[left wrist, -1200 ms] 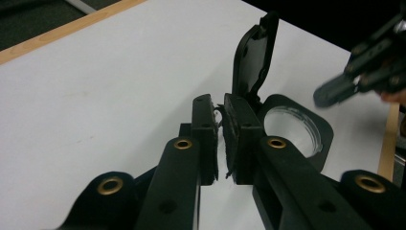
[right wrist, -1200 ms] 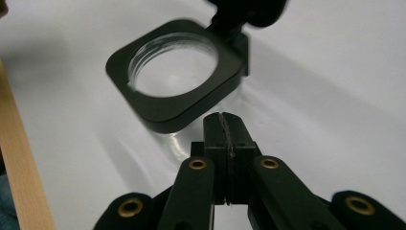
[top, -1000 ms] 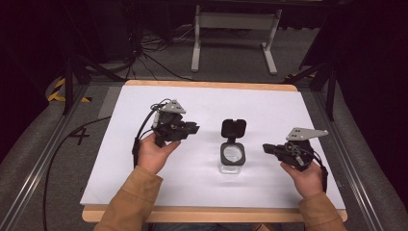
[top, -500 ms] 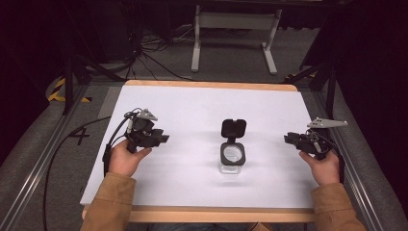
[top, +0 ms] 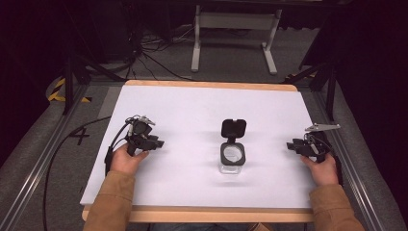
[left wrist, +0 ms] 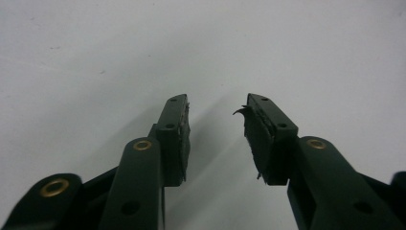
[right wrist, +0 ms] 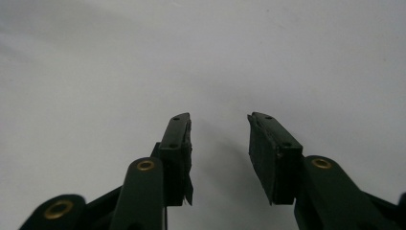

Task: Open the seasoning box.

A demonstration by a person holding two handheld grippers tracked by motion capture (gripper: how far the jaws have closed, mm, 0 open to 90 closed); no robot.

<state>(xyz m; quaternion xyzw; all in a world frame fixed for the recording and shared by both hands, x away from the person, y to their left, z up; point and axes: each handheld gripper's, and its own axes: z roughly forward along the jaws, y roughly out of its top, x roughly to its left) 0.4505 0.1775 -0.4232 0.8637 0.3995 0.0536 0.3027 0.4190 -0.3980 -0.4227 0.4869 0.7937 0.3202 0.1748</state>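
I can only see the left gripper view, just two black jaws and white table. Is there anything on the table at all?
Observer: Yes. A small clear container stands near the table's middle, its black flip lid hinged open.
Operator: Is my gripper close to it?
Observer: No. The left gripper sits well off to its left, apart from it, jaws pointing toward it.
Operator: Where's the other gripper?
Observer: The right gripper is near the table's right edge, jaws open, holding nothing.
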